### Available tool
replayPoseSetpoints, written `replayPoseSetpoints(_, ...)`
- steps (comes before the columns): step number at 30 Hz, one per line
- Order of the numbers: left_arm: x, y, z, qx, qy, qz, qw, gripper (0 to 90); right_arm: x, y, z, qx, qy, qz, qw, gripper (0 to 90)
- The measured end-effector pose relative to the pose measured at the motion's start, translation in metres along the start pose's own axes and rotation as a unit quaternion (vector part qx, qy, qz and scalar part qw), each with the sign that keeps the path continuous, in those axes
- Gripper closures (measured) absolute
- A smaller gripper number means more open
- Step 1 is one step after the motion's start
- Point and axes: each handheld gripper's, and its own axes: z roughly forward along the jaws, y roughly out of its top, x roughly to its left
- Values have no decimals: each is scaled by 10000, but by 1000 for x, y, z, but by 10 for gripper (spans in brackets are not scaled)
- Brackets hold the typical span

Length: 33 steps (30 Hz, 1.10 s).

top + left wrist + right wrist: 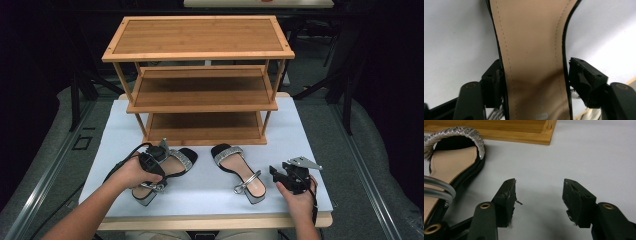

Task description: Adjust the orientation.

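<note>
Between my left gripper's (534, 77) two black jaws lies the middle of a sandal (531, 50). Its tan inside runs straight up through the left gripper view, with a thin black edge on each side. One jaw sits right against the black edge on the left of that view. The other jaw is just beside the edge on the right, and I cannot tell if it touches. My jaws stand wide, and I cannot tell if they squeeze the shoe.

From the high view, my left hand (131, 172) holds the left gripper (161, 159) over this sandal (170, 167), which lies flat on the white table top (210, 192). Its sparkly silver strap (182, 158) is at the toe end, near the shelf.

My right gripper (539, 195) stands open, and its jaws hold nothing. Under them is bare white table. My right hand (296, 195) rests near the front right corner of the table.

Just beside my right gripper (275, 174) lies the other sandal (239, 170). It has a sparkly silver strap (461, 135) at the toe and a grey loop strap (437, 188) by the heel.

Behind both shoes stands a wooden shelf (200, 75) with three boards. Its bottom board is close to the sandals' toes.
</note>
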Motion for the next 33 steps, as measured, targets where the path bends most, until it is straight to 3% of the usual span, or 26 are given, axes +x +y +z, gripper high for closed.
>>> replayPoseSetpoints(3,-1,1,1,3,200,32,9998,386,0,0,0,9,-13,8,10000,437)
replayPoseSetpoints(8,2,2,1,37,61,-31,10000,405,0,0,1,21,-15,10,10000,437)
replayPoseSetpoints(21,1,8,1,343,109,-22,9994,409,0,-1,2,62,20,3,10000,437)
replayPoseSetpoints(24,-1,8,0,251,280,38,9993,418,0,-1,2,46,20,15,10000,438)
replayPoseSetpoints(31,2,5,-5,110,268,195,9994,426,-1,-1,2,51,5,37,10000,439)
replayPoseSetpoints(33,3,2,-9,-9,208,122,9997,426,-1,-1,1,40,6,43,10000,439)
